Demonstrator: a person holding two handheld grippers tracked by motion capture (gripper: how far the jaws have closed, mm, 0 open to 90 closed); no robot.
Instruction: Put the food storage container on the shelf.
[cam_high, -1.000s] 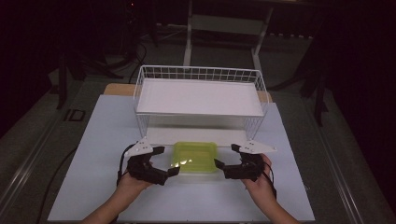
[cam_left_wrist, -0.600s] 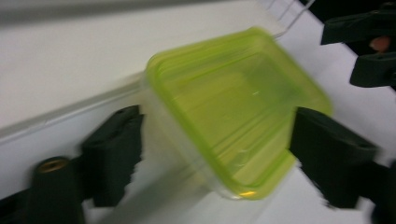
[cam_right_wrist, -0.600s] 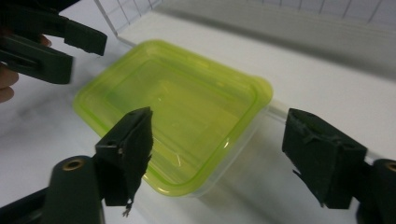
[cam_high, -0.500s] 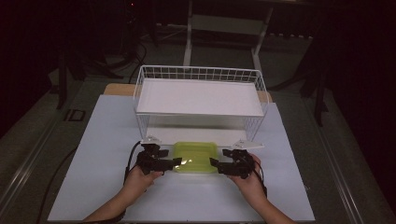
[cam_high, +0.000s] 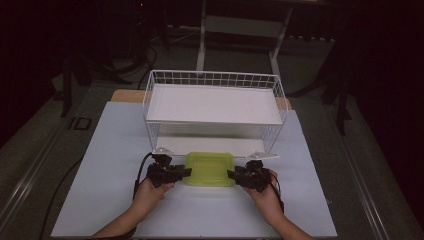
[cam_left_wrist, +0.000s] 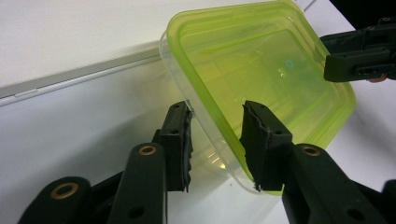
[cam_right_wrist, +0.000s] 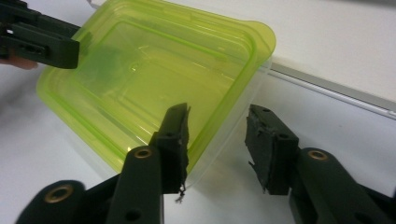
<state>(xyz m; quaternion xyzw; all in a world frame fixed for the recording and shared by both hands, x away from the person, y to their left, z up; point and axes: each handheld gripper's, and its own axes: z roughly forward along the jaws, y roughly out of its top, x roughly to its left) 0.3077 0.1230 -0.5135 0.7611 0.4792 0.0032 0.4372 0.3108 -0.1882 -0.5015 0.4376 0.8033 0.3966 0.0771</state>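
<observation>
High view: a lidded green box (cam_high: 209, 168) lies on the white table (cam_high: 110, 200), just in front of the wire rack (cam_high: 214, 107). The left gripper (cam_high: 184, 172) stands at the box's left end and the right gripper (cam_high: 234, 174) at its right end, each touching or nearly touching the rim. Judged from this, the approach is complete; securing both ends and lifting the box remain to be done. Both forearms enter from the bottom edge, with the hands low over the table and turned inward toward each other.

Left gripper view: the left gripper (cam_left_wrist: 215, 140) straddles the box (cam_left_wrist: 261, 74) edge, one jaw over the lid and the other outside the clear wall. The jaws have just been closing, and a gap shows at the outer pad, so the grip is not yet firm. The right gripper shows at the far end.

Right gripper view: the right gripper (cam_right_wrist: 219, 144) straddles the opposite edge of the box (cam_right_wrist: 154, 79). Its jaws have also just been closing; the inner pad meets the rim, and the outer pad stands clear of the wall.
</observation>
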